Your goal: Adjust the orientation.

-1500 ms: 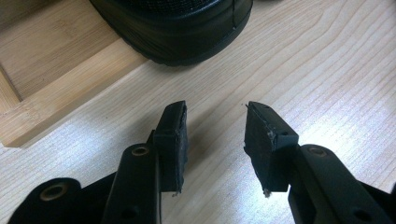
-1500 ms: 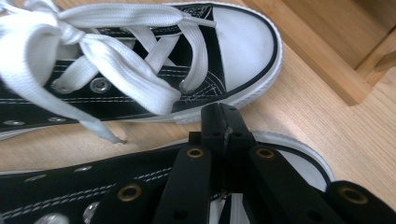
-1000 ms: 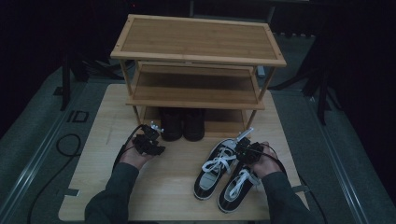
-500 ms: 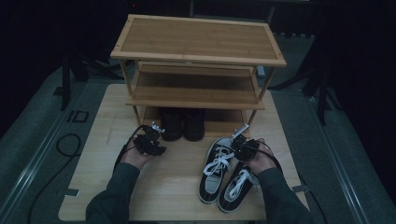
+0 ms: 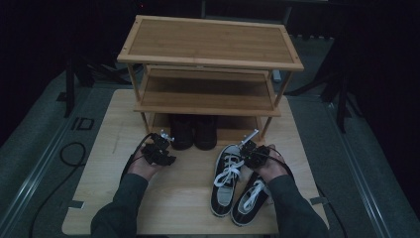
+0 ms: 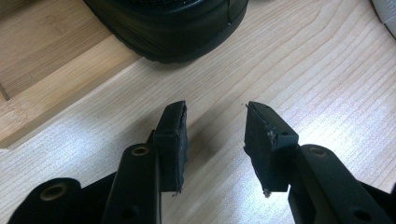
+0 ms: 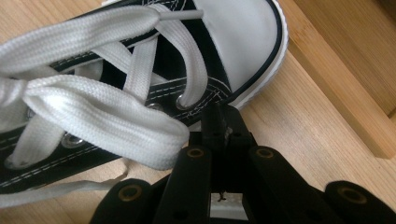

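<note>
Black pair shelved, sneaker pair not yet in the rack.
Black shoes [image 5: 193, 131] already on bottom shelf of rack [image 5: 210, 59]; both sneakers [image 5: 227, 178] on tabletop [image 5: 99, 163] in front, toes toward rack. Right tool [image 5: 251, 148] pinched together at side of left sneaker's [image 7: 140, 70] eyelet row, probably on the upper, contact point hidden. Left tool [image 6: 215, 135] apart, empty, just short of black toe. Free slot beside black pair, rack post close on the right.

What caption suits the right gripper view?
Shut tongs pinch the side of a black-and-white sneaker beside its laces.
</note>
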`<state>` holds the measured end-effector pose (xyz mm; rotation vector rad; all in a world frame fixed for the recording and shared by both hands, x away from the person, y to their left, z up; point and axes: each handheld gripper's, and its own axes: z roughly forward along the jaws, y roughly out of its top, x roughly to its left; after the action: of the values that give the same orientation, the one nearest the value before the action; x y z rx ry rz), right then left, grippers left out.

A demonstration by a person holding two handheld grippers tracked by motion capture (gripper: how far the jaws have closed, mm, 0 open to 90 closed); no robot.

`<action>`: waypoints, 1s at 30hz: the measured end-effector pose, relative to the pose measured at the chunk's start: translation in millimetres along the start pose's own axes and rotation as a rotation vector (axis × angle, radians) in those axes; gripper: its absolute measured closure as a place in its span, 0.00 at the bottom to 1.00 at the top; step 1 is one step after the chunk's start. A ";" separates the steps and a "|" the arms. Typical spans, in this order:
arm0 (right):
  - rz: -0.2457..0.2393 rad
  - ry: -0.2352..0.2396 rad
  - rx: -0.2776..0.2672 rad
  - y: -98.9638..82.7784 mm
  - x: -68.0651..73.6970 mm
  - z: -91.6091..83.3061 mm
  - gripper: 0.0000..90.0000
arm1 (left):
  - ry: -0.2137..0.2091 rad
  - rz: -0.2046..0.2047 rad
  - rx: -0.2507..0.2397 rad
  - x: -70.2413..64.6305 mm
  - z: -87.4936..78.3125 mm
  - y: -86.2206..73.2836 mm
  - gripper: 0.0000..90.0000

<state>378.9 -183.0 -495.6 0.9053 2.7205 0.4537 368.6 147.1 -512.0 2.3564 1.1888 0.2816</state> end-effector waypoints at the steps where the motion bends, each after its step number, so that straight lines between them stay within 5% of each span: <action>1: -0.006 0.000 -0.004 0.8 -0.2 0.5 1.00 | -0.001 0.000 0.002 -0.3 0.5 0.1 0.66; 15: -0.044 0.000 0.015 8.1 9.2 -2.7 0.97 | 0.000 -0.003 0.000 1.8 -1.0 -1.3 0.66; 30: -0.054 -0.008 -0.018 -10.5 21.0 -39.3 0.87 | -0.002 0.002 0.007 -0.2 0.2 -1.1 0.66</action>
<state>344.4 -186.6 -465.8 0.8247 2.7215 0.4621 367.9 147.4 -512.7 2.3638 1.1886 0.2765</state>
